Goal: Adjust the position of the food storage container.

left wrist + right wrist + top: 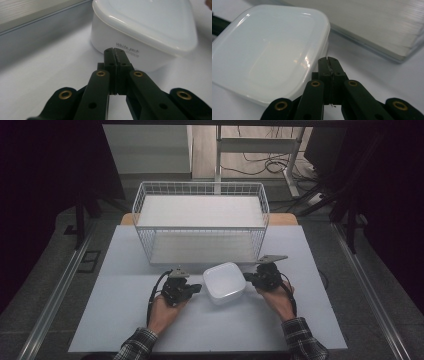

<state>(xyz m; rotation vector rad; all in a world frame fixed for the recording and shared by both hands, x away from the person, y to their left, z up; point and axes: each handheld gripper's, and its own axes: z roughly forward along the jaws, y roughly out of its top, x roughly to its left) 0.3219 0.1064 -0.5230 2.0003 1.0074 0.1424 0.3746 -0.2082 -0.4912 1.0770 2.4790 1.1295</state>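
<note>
While we look down from the high view, we see a white lidded container point(225, 282) resting on the pale table point(125, 320), just in front of a white wire basket point(201, 222) that stands farther back. Our left gripper point(196, 288) sits at the container's left side and our right gripper point(248, 278) at its right side, so the box lies between the two, each tip just beside or touching a wall (from this height we cannot tell which). Both hands come in from the bottom edge in plaid sleeves point(136, 346). Turning to the left gripper view, we find the left gripper point(115, 51) with its two black jaws pressed flat together, nothing caught between them, the joined tip pointing at the container's point(140, 32) white side wall just below its lid, close to some small printed lettering point(127, 48); whether the tip quite touches the wall we cannot tell. The table surface runs off to the left toward a grey edge. From the right gripper view, the right gripper point(328, 60) is likewise clenched on nothing, its jaws meeting along one seam, and the tip sits just beside the container's point(267, 50) rounded corner, at the level of the lid's rim. Beyond it we see the basket's pale floor panel point(387, 27) lying well apart from the box.
</note>
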